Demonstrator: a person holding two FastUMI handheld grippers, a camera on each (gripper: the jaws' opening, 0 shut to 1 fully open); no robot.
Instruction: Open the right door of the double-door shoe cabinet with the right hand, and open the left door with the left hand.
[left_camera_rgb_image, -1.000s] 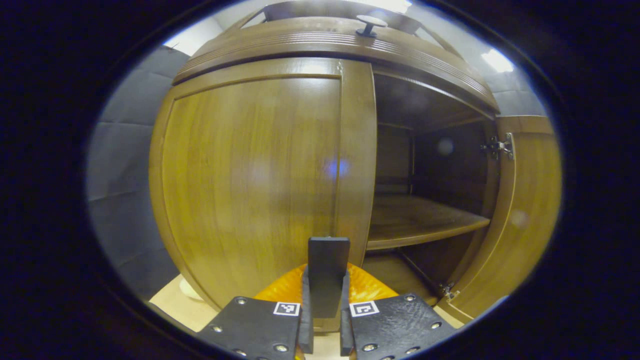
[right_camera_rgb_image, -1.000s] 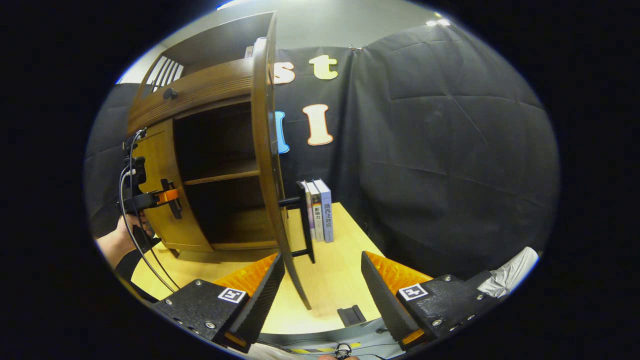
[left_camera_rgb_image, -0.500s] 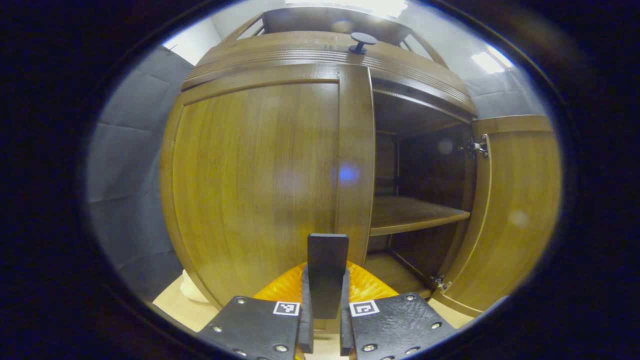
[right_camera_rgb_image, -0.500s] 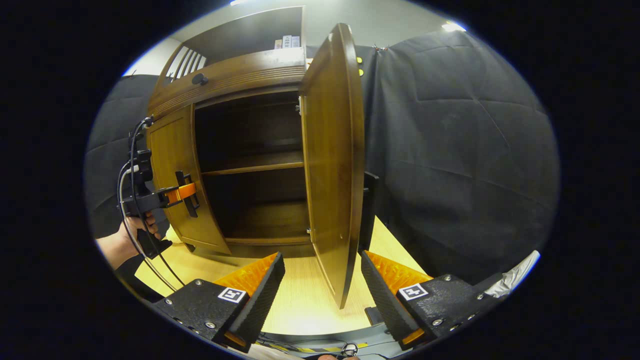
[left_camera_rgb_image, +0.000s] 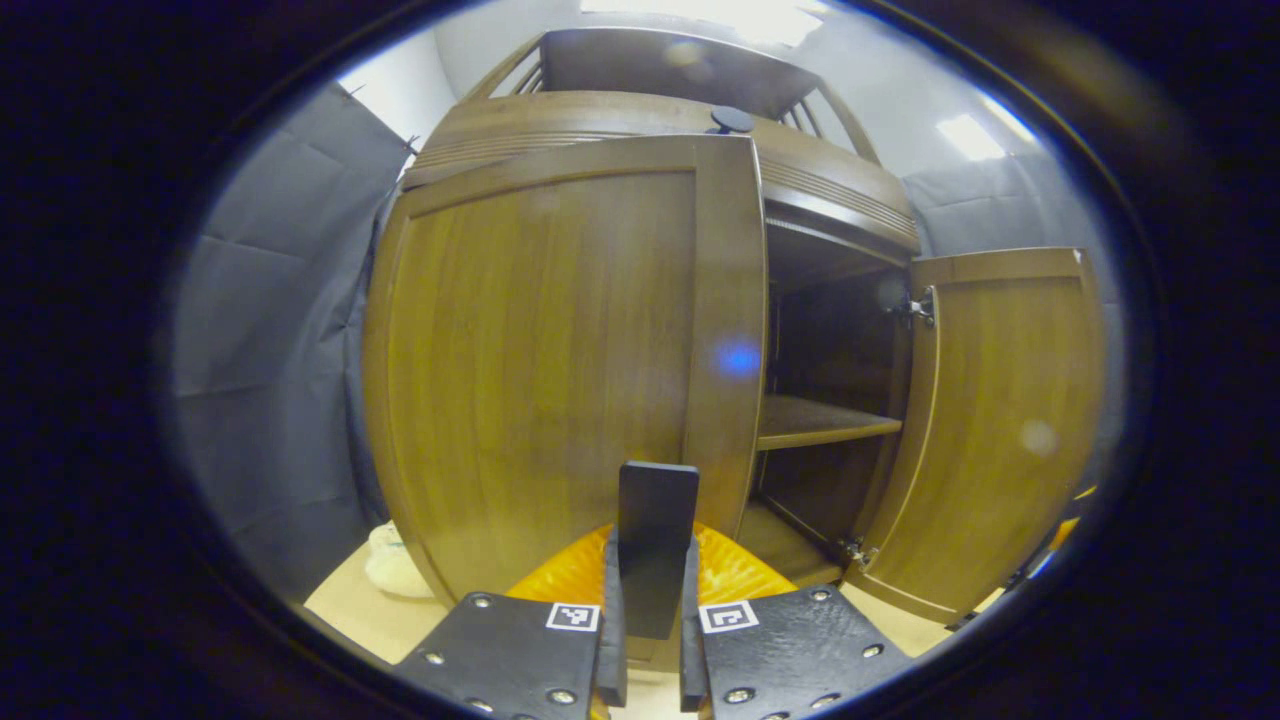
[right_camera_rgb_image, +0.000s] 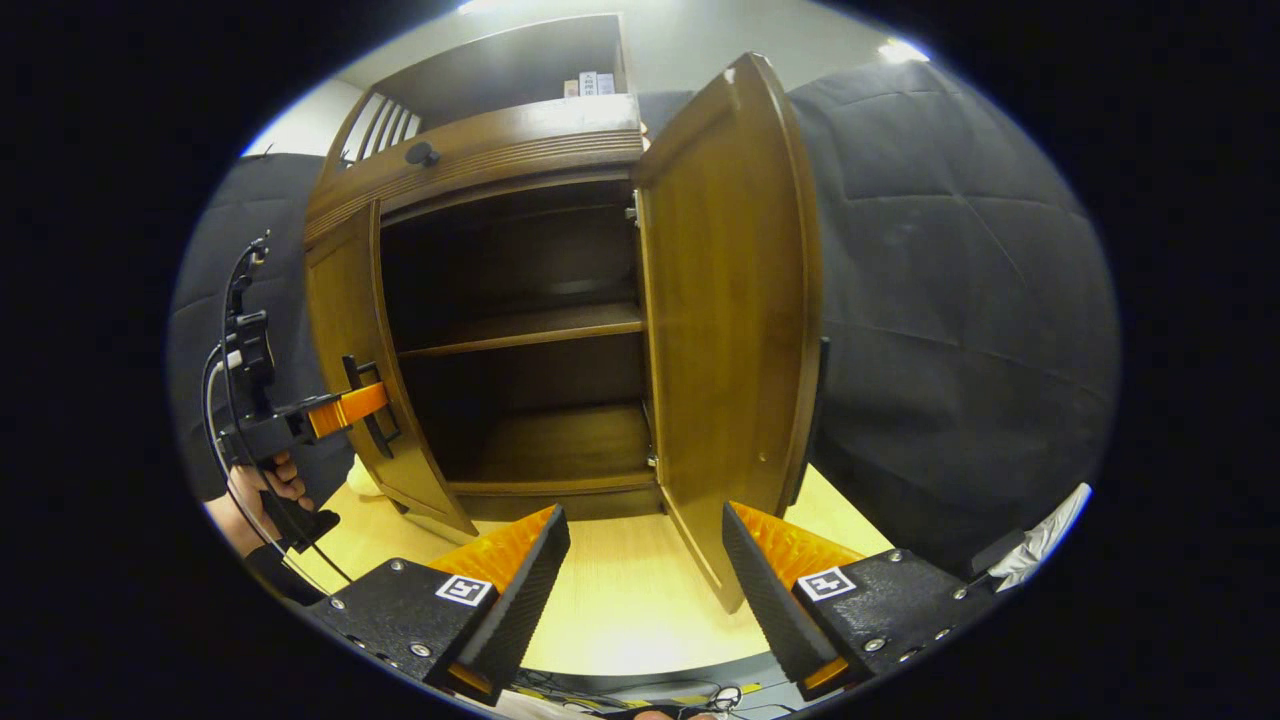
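Right gripper view: right tongs (right_camera_rgb_image: 645, 560) gape empty; left tongs (right_camera_rgb_image: 372, 400) clamp the left door's upright handle (right_camera_rgb_image: 362, 405).

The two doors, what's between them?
In the right gripper view, between the left door and the right door gapes the cabinet's dark inside, with a bare shelf across it.

The brown wooden shoe cabinet (right_camera_rgb_image: 500, 150) stands upright. Its right door (right_camera_rgb_image: 730, 310) is swung wide at 3 o'clock. Its left door (left_camera_rgb_image: 540, 360) is ajar.
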